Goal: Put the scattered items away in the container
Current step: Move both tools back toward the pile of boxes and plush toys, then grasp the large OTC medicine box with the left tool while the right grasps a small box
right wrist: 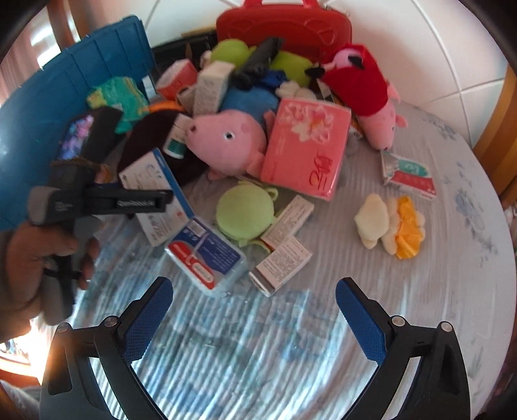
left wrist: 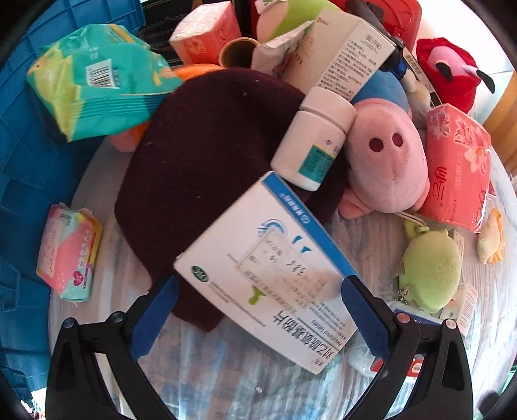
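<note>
My left gripper [left wrist: 258,290] stands wide open around a white and blue medicine box [left wrist: 268,274], which lies between its pads, tilted on a dark maroon knit hat [left wrist: 200,155]; grip on the box cannot be told. The box also shows in the right wrist view [right wrist: 152,190], behind the left tool. My right gripper [right wrist: 253,294] is open and empty above the cloth, short of a blue and red clear-packed item [right wrist: 206,258] and a small white box [right wrist: 281,261]. The blue container [left wrist: 22,161] stands at the left; it also shows in the right wrist view [right wrist: 64,97].
Piled behind: a pink pig plush [left wrist: 384,161], white pill bottle [left wrist: 313,142], pink tissue pack [right wrist: 307,148], green round pouch [right wrist: 247,213], red-dressed plush [right wrist: 362,87], red case [right wrist: 284,26], teal wipes pack [left wrist: 100,80]. A yellow-white plush [right wrist: 391,226] and a toothpaste box [right wrist: 407,174] lie right.
</note>
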Action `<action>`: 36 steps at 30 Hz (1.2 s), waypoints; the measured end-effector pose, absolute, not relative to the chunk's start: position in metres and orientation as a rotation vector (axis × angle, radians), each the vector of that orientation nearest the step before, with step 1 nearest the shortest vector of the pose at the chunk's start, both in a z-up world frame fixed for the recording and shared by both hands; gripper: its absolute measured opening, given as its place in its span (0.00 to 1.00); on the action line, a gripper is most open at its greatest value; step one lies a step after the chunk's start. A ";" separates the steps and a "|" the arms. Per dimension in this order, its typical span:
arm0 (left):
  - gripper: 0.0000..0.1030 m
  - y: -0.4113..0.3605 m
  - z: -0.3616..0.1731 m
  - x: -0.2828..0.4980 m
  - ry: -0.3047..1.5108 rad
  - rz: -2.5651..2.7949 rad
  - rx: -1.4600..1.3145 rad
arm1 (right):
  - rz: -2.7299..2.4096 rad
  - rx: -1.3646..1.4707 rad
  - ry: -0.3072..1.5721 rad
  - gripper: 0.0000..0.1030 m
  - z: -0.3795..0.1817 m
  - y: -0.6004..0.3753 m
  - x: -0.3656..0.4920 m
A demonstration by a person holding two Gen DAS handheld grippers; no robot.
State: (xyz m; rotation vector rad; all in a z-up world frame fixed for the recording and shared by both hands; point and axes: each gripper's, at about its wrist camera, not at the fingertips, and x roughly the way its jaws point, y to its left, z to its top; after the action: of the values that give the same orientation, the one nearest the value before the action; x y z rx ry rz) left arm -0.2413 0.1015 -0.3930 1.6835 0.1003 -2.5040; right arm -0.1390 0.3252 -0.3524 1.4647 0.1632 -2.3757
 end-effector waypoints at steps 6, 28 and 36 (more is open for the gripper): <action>1.00 0.106 -0.396 -0.246 0.081 -2.499 1.701 | -2.368 1.575 0.203 0.98 -0.396 0.329 -0.162; 0.95 0.088 -0.403 -0.228 0.233 -2.469 1.777 | -2.343 1.643 0.255 0.39 -0.428 0.329 -0.177; 0.99 0.089 -0.415 -0.241 0.432 -2.350 1.793 | -2.323 1.639 0.272 0.39 -0.426 0.327 -0.161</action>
State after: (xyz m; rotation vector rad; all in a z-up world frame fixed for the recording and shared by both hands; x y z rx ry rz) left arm -0.2407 0.0890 -0.4147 1.7932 0.4321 -2.3496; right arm -0.1612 0.3272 -0.4260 1.6393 0.2719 -2.3231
